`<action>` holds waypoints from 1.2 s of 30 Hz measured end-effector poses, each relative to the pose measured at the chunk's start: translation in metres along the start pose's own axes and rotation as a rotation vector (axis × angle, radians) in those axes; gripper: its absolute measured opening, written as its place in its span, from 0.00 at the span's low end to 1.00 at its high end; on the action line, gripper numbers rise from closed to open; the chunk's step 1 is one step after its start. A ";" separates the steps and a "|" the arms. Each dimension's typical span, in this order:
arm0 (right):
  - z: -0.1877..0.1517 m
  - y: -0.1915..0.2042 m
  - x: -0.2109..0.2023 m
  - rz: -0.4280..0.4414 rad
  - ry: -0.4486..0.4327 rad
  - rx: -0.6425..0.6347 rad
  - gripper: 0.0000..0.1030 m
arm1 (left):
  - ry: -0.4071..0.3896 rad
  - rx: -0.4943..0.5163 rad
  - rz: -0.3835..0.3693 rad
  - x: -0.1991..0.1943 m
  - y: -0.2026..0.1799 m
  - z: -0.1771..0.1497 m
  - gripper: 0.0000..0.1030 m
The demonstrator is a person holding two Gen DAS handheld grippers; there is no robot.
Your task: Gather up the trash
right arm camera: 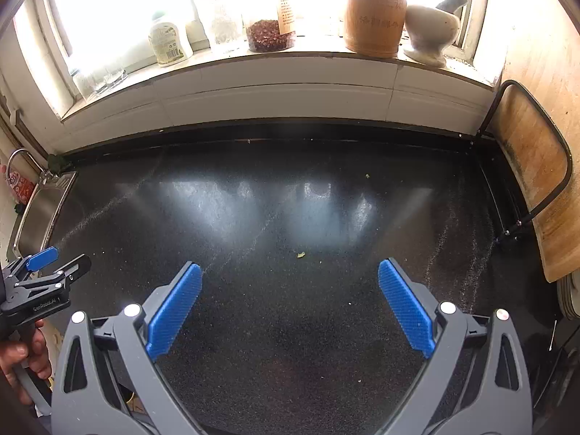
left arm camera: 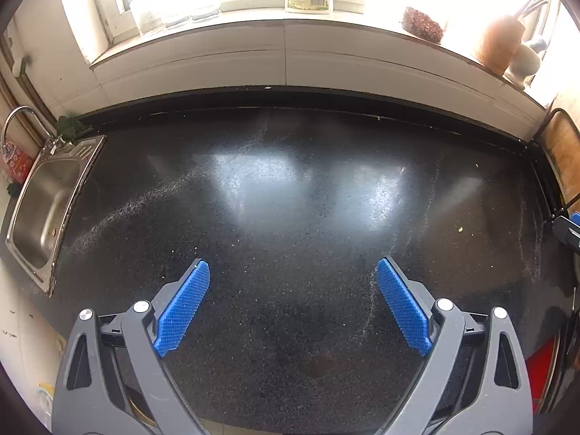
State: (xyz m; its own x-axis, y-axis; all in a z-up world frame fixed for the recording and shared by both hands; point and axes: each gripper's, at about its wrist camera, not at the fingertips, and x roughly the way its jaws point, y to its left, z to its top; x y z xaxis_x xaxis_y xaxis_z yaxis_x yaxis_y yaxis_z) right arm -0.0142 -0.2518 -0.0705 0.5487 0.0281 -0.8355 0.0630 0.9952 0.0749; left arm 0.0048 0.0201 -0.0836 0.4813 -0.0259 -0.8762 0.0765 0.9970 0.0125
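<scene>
Blue ribbed pads (right arm camera: pixel 174 311) of the right gripper (right arm camera: pixel 291 272) stand spread wide over a black speckled stone counter (right arm camera: pixel 290 326), with nothing between them. Just ahead of that gap lies a small greenish scrap of trash (right arm camera: pixel 301 255), flat on the counter and clear of both pads. A second tiny green scrap (right arm camera: pixel 367 176) sits farther back, nearer the counter's rear edge.

In the left wrist view, the left gripper (left arm camera: pixel 291 272) hangs over the same counter with its jaws equally parted and empty; a small pale crumb (left arm camera: pixel 460 229) lies off to its right, well apart from the fingers. In the right wrist view the left gripper appears at the left edge, gripped by a person's hand (right arm camera: pixel 25 355).

At the counter's left end a stainless steel sink (left arm camera: pixel 43 195) is set in, with a curved chrome tap (left arm camera: pixel 18 119) behind it. Against the right wall a worn wooden chopping board (right arm camera: pixel 533 174) leans in a black wire rack.

Along the white windowsill (right arm camera: pixel 275 61) stand a pale squeeze bottle with a barcode label (right arm camera: pixel 168 41), a clear jar of reddish-brown dried flakes (right arm camera: pixel 270 34), a tan wooden utensil holder (right arm camera: pixel 375 11), and a white stone mortar with pestle (right arm camera: pixel 431 25). Bright window light washes out the view above them.
</scene>
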 end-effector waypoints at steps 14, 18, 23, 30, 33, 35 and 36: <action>-0.001 0.005 0.002 -0.001 0.009 -0.007 0.92 | 0.001 -0.005 -0.001 0.000 0.005 -0.002 0.88; -0.002 0.005 0.002 -0.002 0.009 -0.002 0.92 | 0.003 -0.005 -0.001 0.001 0.004 -0.001 0.88; -0.001 0.004 0.001 -0.004 0.009 -0.003 0.92 | 0.006 -0.007 -0.003 0.002 0.003 -0.001 0.88; -0.002 0.004 0.000 -0.003 0.009 0.000 0.92 | 0.006 -0.008 -0.005 0.002 0.002 -0.001 0.88; -0.002 0.004 0.000 -0.003 0.007 0.000 0.92 | 0.007 -0.007 -0.006 0.002 0.003 -0.001 0.88; -0.002 0.004 -0.001 -0.002 0.010 0.002 0.92 | 0.007 -0.006 -0.006 0.002 0.003 -0.001 0.88; -0.002 0.004 -0.001 -0.002 0.010 0.001 0.92 | 0.008 -0.005 -0.006 0.002 0.002 -0.002 0.88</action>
State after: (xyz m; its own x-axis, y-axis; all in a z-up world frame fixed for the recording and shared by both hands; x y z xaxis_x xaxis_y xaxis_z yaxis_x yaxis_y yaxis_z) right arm -0.0159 -0.2479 -0.0708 0.5406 0.0268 -0.8409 0.0652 0.9952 0.0736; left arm 0.0045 0.0225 -0.0860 0.4740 -0.0313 -0.8800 0.0749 0.9972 0.0049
